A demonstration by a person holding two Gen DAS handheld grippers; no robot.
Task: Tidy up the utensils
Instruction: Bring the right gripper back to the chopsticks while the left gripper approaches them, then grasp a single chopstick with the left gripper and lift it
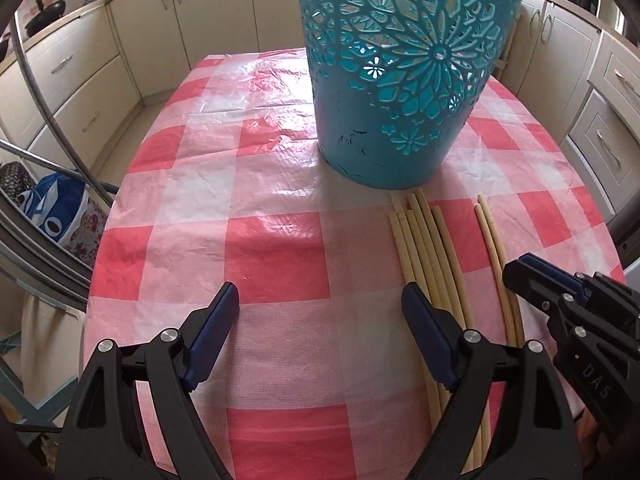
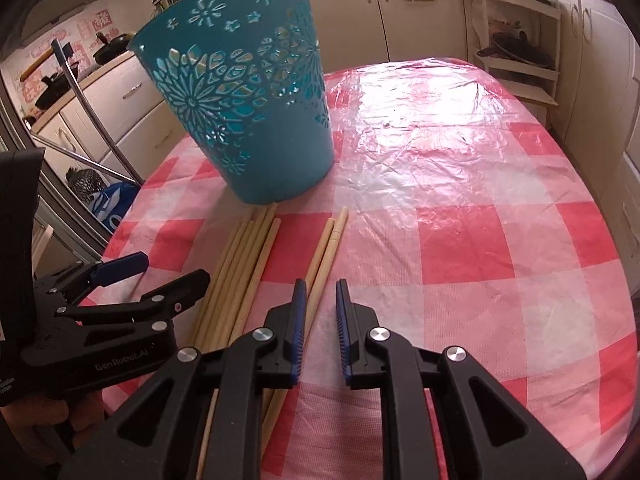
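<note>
A teal cut-out plastic basket (image 1: 404, 68) stands upright on the red-and-white checked table; it also shows in the right wrist view (image 2: 256, 100). Several pale wooden chopsticks (image 1: 424, 248) lie in a bundle in front of it, with a separate pair (image 1: 494, 240) to their right. In the right wrist view the bundle (image 2: 244, 264) is left of the pair (image 2: 326, 252). My left gripper (image 1: 320, 304) is wide open and empty, its right finger over the bundle. My right gripper (image 2: 321, 300) is slightly open, empty, just above the pair's near part.
Cream kitchen cabinets (image 1: 76, 76) surround the table. A metal chair frame (image 1: 52, 120) and a blue bag (image 1: 52, 208) are at the left edge. A white shelf with pans (image 2: 516, 52) stands at the far right. The tablecloth (image 2: 460, 200) is glossy and wrinkled.
</note>
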